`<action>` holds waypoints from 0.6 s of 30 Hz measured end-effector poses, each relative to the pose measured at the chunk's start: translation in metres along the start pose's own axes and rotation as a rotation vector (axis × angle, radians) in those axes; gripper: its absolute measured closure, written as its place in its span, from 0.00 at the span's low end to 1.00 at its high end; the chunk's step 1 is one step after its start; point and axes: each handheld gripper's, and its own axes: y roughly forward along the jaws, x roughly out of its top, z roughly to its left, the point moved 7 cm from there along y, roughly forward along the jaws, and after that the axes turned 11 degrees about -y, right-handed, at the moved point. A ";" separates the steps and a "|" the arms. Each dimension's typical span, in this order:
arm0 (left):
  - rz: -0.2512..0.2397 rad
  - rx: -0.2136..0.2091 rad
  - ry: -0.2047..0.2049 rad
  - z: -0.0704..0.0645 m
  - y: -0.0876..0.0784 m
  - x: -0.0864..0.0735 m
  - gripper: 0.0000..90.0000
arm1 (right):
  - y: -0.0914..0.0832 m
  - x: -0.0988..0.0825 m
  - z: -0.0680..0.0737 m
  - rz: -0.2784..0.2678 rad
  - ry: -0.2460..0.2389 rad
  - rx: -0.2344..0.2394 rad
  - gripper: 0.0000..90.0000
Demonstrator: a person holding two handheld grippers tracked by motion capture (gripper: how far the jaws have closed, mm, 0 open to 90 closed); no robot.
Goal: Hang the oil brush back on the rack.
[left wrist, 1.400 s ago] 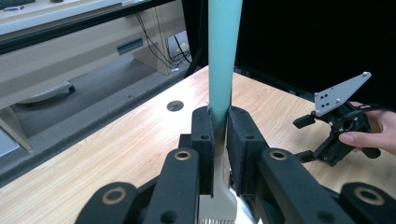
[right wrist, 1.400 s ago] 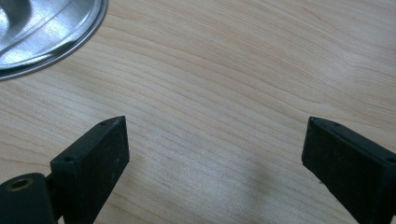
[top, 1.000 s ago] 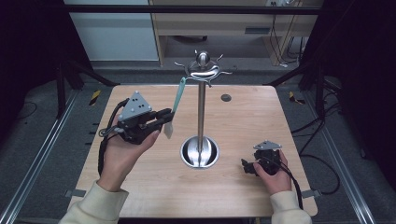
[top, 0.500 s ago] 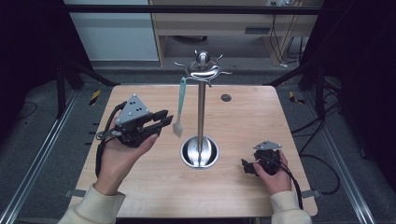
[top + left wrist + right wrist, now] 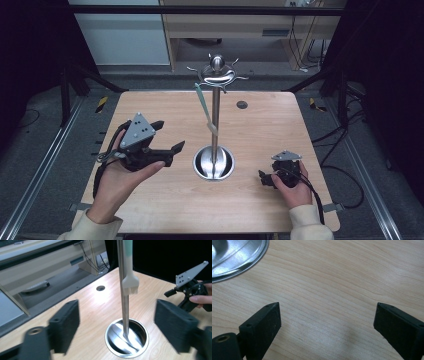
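Note:
A steel stand (image 5: 215, 125) with a round dish base (image 5: 200, 167) rises from the middle of the table, with curved hooks (image 5: 218, 75) at its top. A pale green brush (image 5: 203, 102) hangs from one hook, its bristle head (image 5: 130, 285) beside the pole (image 5: 124, 307). My left gripper (image 5: 170, 135) is open, held above the table left of the stand and apart from the brush. In the left gripper view its jaws (image 5: 117, 315) stand wide on either side of the pole. My right gripper (image 5: 264, 179) rests open on the table right of the base, with bare wood between its fingers (image 5: 327, 315).
The wooden table (image 5: 150, 210) has a small round hole (image 5: 242, 104) at the back right of the stand. Metal rails run along both sides on the floor. A cabinet and cables lie beyond the far edge. The rim of the base (image 5: 237, 257) is near the right gripper.
The left gripper has let go of the brush and drawn back toward the person, lower and left. The brush has swung in and now hangs straight beside the pole. The right gripper stayed put.

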 end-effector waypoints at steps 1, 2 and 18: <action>0.005 0.002 0.002 -0.001 0.000 -0.002 0.15 | 0.000 0.000 0.000 0.000 0.000 0.000 0.09; 0.005 0.003 0.004 -0.002 -0.001 -0.005 0.14 | 0.000 0.000 0.000 0.000 0.001 -0.001 0.09; 0.086 -0.006 0.081 -0.016 -0.006 -0.046 0.05 | -0.001 0.000 0.000 -0.003 0.004 -0.005 0.09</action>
